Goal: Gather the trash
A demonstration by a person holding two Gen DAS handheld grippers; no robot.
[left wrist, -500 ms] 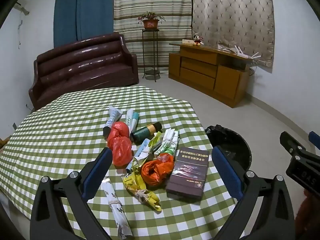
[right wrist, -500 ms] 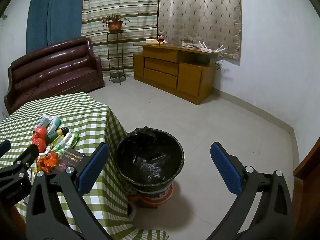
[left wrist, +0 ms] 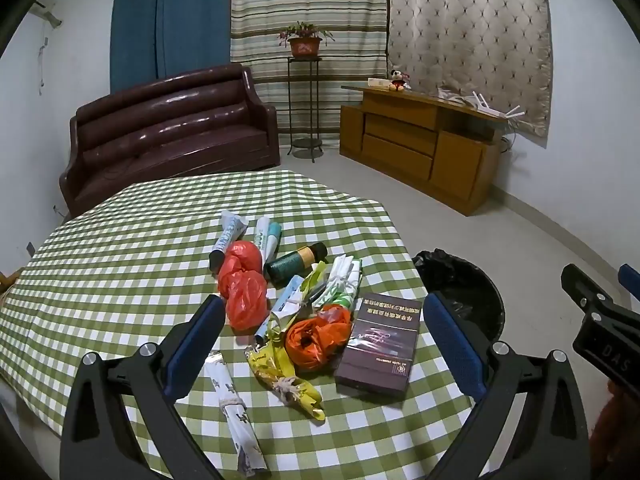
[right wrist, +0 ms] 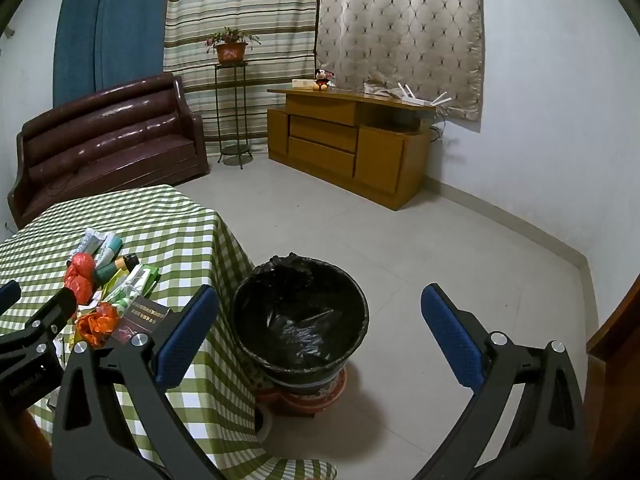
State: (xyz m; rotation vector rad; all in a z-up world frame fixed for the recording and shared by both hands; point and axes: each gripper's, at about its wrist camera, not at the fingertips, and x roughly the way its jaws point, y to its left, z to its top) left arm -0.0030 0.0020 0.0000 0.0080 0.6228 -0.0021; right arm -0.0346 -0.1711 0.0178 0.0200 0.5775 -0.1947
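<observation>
Nothing has shifted since half a second ago: both claws hang released and empty, so collecting has not begun. The left gripper (left wrist: pixel 320 344) hovers over the trash pile (left wrist: pixel 292 304) on the checked table (left wrist: pixel 120 264); the right gripper (right wrist: pixel 320 336) faces the bin (right wrist: pixel 300 320) just beside that table. Beyond the table stand a sofa (left wrist: pixel 168 140) and a cabinet (left wrist: pixel 420 148)

Dim even indoor light, glare on sofa (left wrist: pixel 168 128), sharp focus, fisheye-bent edges, dark corner vignette
</observation>
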